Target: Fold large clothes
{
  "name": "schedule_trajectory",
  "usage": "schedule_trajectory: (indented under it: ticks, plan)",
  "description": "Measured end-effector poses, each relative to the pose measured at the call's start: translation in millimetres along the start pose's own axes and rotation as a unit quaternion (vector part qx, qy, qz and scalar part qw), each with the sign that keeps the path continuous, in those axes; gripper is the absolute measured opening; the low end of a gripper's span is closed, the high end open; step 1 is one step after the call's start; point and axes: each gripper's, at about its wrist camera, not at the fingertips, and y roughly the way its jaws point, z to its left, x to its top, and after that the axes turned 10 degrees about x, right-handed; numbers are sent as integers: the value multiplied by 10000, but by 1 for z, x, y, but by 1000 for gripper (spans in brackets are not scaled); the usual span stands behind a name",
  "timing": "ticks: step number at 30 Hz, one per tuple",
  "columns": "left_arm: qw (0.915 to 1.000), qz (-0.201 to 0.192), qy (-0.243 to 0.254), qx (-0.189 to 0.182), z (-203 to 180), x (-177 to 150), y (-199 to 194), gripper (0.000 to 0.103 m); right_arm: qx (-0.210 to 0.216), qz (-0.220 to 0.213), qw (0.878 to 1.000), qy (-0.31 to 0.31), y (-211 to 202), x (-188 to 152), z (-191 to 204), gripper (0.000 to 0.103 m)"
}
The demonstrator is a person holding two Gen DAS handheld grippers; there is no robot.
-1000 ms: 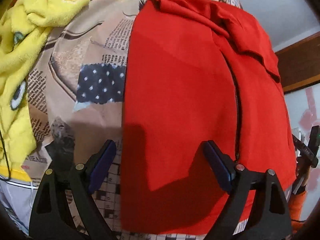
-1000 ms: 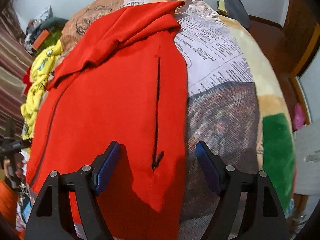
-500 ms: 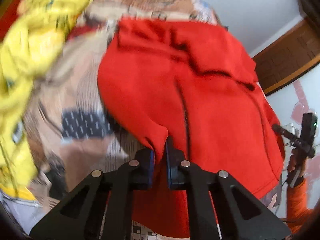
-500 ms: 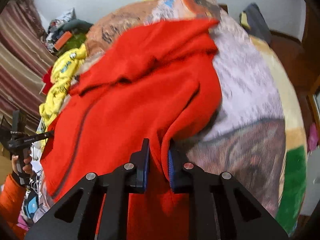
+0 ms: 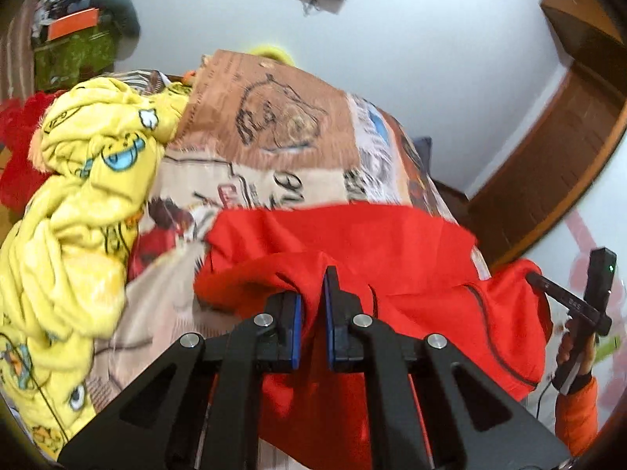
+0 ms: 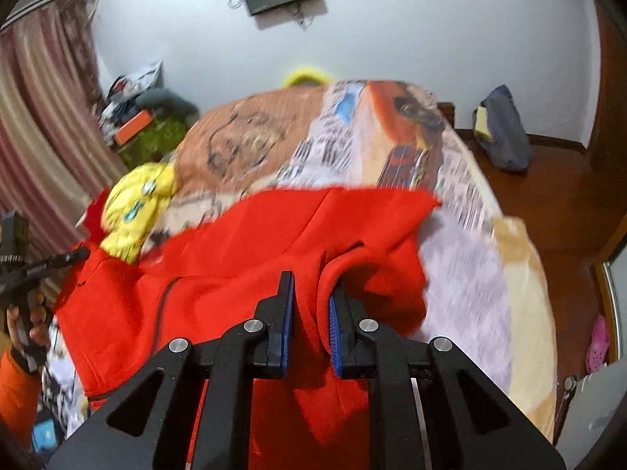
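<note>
Red fleece garment (image 5: pixel 395 246) bunches, soft, pinched in both tools

Ahead of the raised red garment (image 5: pixel 376 243), at 12 o'clock, the printed bedspread (image 5: pixel 274 125) lay bare and passable up to the far wall. A heaped yellow blanket (image 5: pixel 78 211) blocked the bed's edge from 8 to 10 o'clock in the left wrist view. At 3 o'clock in the right wrist view, bare bedspread (image 6: pixel 470 266) offered free room.
</note>
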Motion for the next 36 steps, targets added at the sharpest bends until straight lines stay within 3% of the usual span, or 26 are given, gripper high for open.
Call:
schedule_trajectory:
  ticks: [3, 7, 13, 17, 20, 26, 29, 31, 33, 36]
  plan:
    - [9992, 15, -269, 299, 8, 19, 30, 9, -150, -18, 9996, 243, 22, 22, -20, 14]
    - [9963, 269, -411, 702, 16, 18, 78, 10, -428, 224, 9978, 451, 70, 29, -46, 14]
    - [9870, 882, -105, 1336, 25, -3, 150, 19, -651, 654, 9945, 489, 118, 14, -69, 18]
    - [9749, 1104, 267, 1914, 34, -15, 175, 31, -660, 629, 9951, 380, 109, 14, -72, 34]
    - [9753, 1078, 281, 1907, 41, -18, 167, 42, -821, 647, 9938, 366, 93, 14, -72, 47]
    - [9719, 820, 617, 2118, 37, -14, 119, 57, -1227, 586, 9906, 174, 54, 10, -61, 47]
    - [9750, 592, 676, 2034, 30, -10, 87, 68, -897, 606, 9940, 186, 35, 3, -49, 47]
    - [9768, 338, 733, 1981, 19, -12, 65, 85, -653, 619, 9958, 164, 27, -2, -38, 47]
    - [9785, 222, 815, 1882, 9, -15, 54, 93, -502, 664, 9965, 74, 23, -10, -24, 51]
    - [9804, 253, 1001, 1677, -13, -26, 46, 95, -425, 742, 9963, -97, 26, -23, -5, 56]
